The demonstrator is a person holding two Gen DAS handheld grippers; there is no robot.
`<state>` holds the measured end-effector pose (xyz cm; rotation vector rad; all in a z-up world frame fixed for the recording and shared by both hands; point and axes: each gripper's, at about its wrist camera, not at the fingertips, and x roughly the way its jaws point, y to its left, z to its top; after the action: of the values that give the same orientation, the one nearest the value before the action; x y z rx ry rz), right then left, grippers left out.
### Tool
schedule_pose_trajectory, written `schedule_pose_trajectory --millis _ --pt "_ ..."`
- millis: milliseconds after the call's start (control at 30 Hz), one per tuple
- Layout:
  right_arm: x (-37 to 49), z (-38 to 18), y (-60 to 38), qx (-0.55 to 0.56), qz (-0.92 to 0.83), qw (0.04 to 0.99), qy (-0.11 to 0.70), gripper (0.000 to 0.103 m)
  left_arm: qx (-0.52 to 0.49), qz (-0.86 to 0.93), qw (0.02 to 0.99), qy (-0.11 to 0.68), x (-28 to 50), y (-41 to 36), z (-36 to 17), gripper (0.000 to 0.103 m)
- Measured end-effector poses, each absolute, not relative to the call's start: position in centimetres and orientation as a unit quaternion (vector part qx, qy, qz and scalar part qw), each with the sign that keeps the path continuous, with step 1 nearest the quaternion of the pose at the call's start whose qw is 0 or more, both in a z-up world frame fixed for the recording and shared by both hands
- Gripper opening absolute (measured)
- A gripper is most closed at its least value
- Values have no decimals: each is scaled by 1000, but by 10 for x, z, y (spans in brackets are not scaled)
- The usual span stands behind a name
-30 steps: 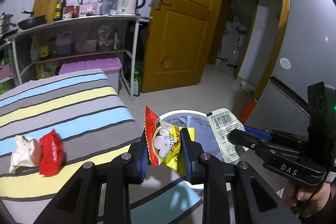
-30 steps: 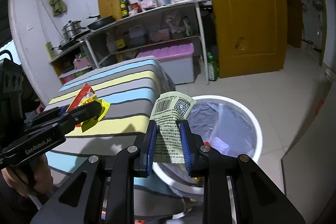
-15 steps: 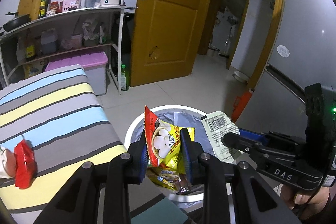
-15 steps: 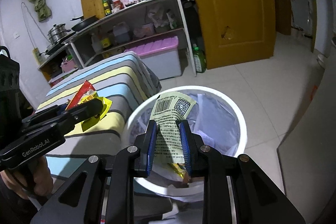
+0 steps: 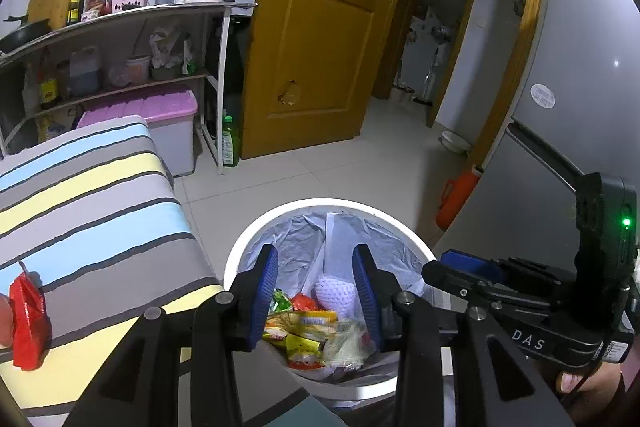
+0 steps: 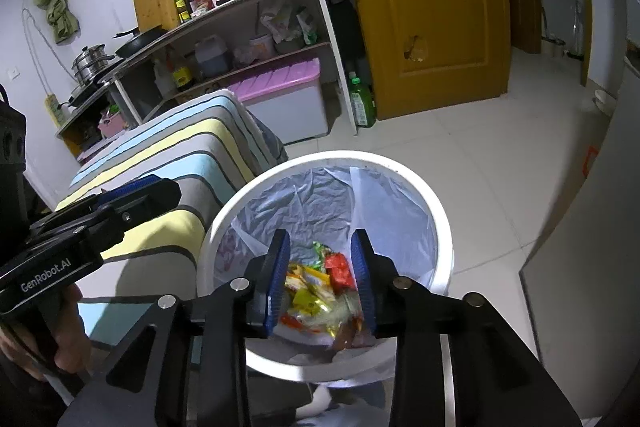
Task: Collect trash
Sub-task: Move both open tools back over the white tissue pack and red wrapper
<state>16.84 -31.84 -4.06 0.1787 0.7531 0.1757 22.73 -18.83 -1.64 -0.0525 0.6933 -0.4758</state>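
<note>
White bin (image 5: 248, 247) holds wrappers (image 5: 308, 327); left tongs (image 5: 316, 291) and right tongs (image 6: 322, 277) released.

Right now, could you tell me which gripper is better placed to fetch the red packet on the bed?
Probably the left gripper. It is open and empty above the bin, and the red packet lies on the bed on its side. The right gripper is farther over.

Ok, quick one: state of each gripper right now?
Left gripper: jaws open, holding nothing, above the trash bin.
Right gripper: jaws open, holding nothing, above the same bin.
</note>
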Motion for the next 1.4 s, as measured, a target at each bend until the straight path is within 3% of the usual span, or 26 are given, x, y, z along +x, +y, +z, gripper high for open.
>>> schedule_pose_trajectory --millis 800,1400 --pt "117 17 -230 19 174 934 311 33 -56 -172 946 269 142 -101 36 39" --pt "93 19 -172 -12 236 923 303 33 -72 -105 959 252 94 -30 45 39"
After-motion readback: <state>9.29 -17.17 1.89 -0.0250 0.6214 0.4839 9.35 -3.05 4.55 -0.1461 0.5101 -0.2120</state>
